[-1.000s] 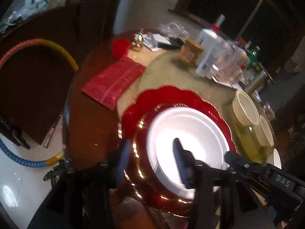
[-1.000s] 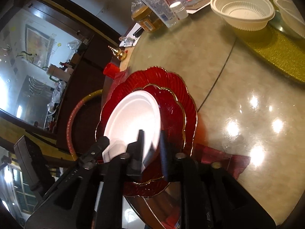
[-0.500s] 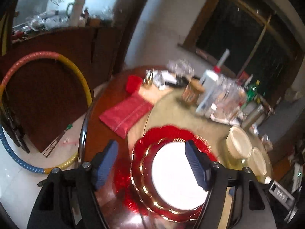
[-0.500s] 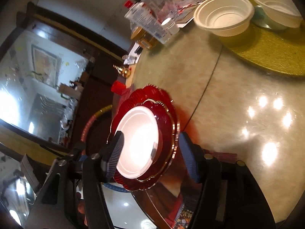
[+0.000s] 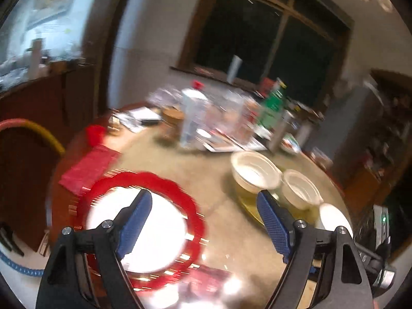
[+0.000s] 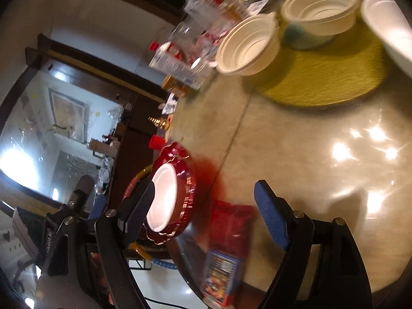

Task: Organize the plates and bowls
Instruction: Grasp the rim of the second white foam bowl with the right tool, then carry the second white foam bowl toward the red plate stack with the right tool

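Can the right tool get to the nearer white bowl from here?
Probably yes. The right tool is open and empty, and only bare tabletop and the gold mat lie before the bowl.

My pictures are warm and a bit dim. Both are smeared with blur, most of all the bottles [image 5: 191,118] and the red plate [image 5: 139,180]. The shiny table [image 6: 322,180] throws back bright white sparkles of light. The white plate [image 5: 139,229] glows too bright. The window [image 5: 265,43] is black. Edges bend round and go dark.
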The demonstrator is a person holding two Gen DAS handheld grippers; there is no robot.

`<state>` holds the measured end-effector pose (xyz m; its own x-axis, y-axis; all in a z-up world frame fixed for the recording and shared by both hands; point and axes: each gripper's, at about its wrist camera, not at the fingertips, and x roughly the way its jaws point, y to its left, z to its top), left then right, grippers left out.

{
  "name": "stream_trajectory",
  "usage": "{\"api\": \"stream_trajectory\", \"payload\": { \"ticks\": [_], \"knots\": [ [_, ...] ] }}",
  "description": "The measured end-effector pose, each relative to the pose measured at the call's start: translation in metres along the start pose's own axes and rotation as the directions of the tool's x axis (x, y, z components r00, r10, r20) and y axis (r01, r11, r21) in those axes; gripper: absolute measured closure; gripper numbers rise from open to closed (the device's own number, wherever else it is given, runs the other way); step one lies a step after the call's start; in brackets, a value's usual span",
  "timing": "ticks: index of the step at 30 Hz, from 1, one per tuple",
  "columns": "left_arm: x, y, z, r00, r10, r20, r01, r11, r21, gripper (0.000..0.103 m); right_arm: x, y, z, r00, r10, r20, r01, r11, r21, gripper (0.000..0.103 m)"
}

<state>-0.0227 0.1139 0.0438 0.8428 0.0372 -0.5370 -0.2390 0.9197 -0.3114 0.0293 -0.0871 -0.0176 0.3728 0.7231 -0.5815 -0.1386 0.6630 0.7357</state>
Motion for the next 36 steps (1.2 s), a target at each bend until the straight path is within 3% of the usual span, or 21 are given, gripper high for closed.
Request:
{"api": "stream_trajectory", "payload": {
  "ticks": [7,13,16,18,23,26,30,35,36],
  "knots": [
    [0.057,-0.057,-0.020,0.974,-0.101,-0.201,0.111,0.993,0.042,0.019,-0.065,-0.048,0.011,0.995,-0.012,0.098,0.002,0.994,0.110,0.022],
    [0.099,-0.117,-0.041,0.911,-0.186,-0.368,0.216,0.975,0.043,0.019,-0.134,-0.093,0.015,0.975,-0.073,0.212,0.028,0.978,0.207,0.022],
    [0.125,-0.149,-0.051,0.859,-0.235,-0.455,0.268,0.963,0.009,0.019,-0.165,-0.118,0.023,0.950,-0.129,0.283,0.048,0.960,0.277,0.022],
    [0.138,-0.164,-0.056,0.837,-0.242,-0.490,0.276,0.961,-0.003,0.019,-0.179,-0.137,0.030,0.937,-0.172,0.305,0.066,0.942,0.329,0.022],
    [0.170,-0.197,-0.064,0.800,-0.243,-0.549,0.266,0.963,-0.039,0.020,-0.188,-0.170,0.051,0.930,-0.212,0.301,0.071,0.905,0.419,0.022],
    [0.176,-0.213,-0.066,0.796,-0.234,-0.557,0.269,0.963,-0.021,0.020,-0.186,-0.182,0.061,0.921,-0.245,0.303,0.087,0.887,0.454,0.024],
    [0.179,-0.231,-0.073,0.794,-0.230,-0.562,0.283,0.959,0.006,0.020,-0.181,-0.191,0.070,0.909,-0.276,0.311,0.100,0.870,0.482,0.041],
    [0.188,-0.251,-0.086,0.798,-0.199,-0.569,0.276,0.960,0.052,0.021,-0.173,-0.199,0.079,0.903,-0.329,0.276,0.164,0.857,0.488,0.084],
    [0.190,-0.254,-0.089,0.798,-0.197,-0.570,0.279,0.958,0.060,0.029,-0.172,-0.198,0.079,0.899,-0.343,0.272,0.179,0.855,0.486,0.090]
  ]
}}
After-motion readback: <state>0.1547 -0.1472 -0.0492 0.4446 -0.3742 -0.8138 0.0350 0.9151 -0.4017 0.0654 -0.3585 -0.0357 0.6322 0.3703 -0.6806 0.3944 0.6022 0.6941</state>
